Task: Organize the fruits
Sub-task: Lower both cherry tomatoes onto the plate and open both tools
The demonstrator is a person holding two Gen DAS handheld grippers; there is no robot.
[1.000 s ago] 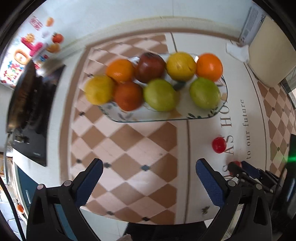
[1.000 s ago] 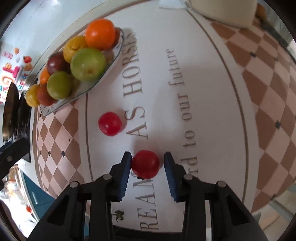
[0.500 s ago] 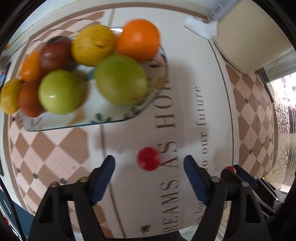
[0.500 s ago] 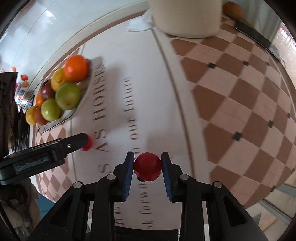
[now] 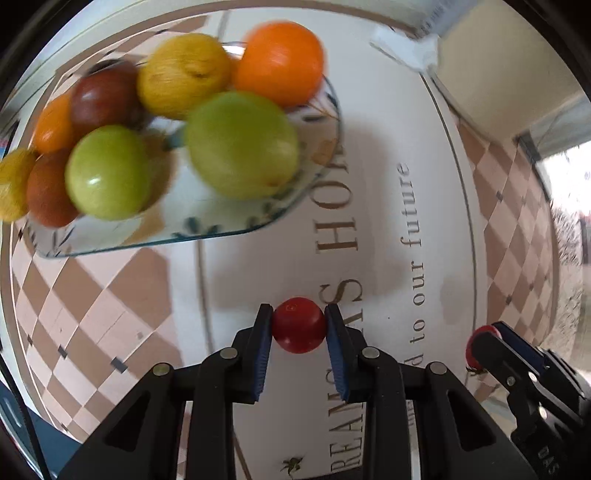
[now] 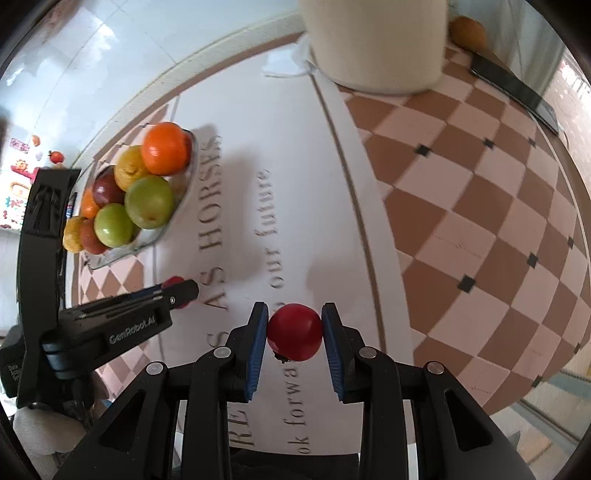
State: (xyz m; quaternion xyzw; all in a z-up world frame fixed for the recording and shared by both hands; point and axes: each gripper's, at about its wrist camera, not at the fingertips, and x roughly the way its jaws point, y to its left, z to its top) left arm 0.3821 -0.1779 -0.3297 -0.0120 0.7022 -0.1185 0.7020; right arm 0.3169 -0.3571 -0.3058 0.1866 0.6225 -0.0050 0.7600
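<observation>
A glass fruit tray [image 5: 229,230] holds several oranges, lemons, green apples and dark red fruits; it also shows in the right wrist view [image 6: 147,243]. My left gripper [image 5: 299,326] is shut on a small red tomato [image 5: 298,325], just in front of the tray on the printed tablecloth. My right gripper [image 6: 294,328] is shut on a second red tomato [image 6: 294,332], held above the cloth to the right of the left gripper. In the left wrist view that tomato [image 5: 472,341] peeks past the right gripper's fingers [image 5: 495,345] at the lower right.
A large cream container [image 6: 376,40] stands at the back with a crumpled white tissue [image 6: 288,66] beside it. An orange fruit [image 6: 467,33] and a dark flat device [image 6: 513,88] lie at the back right. The table edge [image 6: 498,406] runs close on the right.
My left gripper moved right from the tray's front to the loose tomato and shut on it. My right gripper closed on its tomato and lifted it.
</observation>
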